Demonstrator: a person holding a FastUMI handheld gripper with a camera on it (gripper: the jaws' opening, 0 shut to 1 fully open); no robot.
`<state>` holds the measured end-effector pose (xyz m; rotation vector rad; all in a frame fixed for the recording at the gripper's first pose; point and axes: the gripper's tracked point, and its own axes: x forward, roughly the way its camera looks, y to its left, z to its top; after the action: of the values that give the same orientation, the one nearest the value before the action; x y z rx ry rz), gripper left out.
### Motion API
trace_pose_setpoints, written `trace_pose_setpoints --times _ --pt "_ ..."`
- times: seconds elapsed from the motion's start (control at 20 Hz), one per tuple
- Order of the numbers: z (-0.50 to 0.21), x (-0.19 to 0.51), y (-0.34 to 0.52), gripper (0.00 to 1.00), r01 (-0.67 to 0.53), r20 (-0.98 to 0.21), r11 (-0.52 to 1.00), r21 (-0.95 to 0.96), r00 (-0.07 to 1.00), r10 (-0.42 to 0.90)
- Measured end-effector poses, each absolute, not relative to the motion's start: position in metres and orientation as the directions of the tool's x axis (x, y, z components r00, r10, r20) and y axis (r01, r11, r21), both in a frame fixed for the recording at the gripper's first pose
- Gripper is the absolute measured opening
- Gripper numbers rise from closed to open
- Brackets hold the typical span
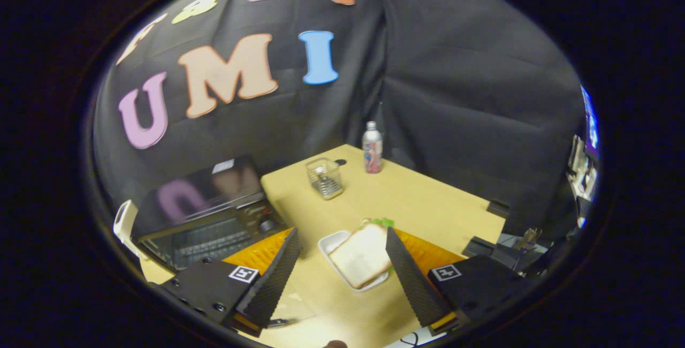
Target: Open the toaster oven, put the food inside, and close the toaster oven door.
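A sandwich (361,254) of white bread with a bit of green leaf lies on a small white rectangular plate (329,242) on the light wooden table (428,203). My gripper (342,243) hangs above the table, open, and the sandwich sits between the two fingers, nearer the right one, with nothing pressed. The black toaster oven (214,214) stands to the left of the left finger. Its glass door looks swung down, showing the wire rack inside, with a white handle (124,225) at its outer edge.
A wire mesh holder (325,178) and a small bottle with a red label (372,148) stand at the far end of the table. Black cloth walls close the booth behind. Dark clamps (484,246) sit at the table's right edge.
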<state>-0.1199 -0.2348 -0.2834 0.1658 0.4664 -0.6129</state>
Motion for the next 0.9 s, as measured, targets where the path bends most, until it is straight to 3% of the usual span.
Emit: trace_pose_setpoints --times 0.35,0.9 --pt "-0.304 -0.159 -0.304 0.99 0.728 -0.484 0.682 0.072 0.624 -0.614" --pt "-0.406 -0.12 -0.295 0.99 0.624 -0.623 0.752 0.212 0.679 -0.388"
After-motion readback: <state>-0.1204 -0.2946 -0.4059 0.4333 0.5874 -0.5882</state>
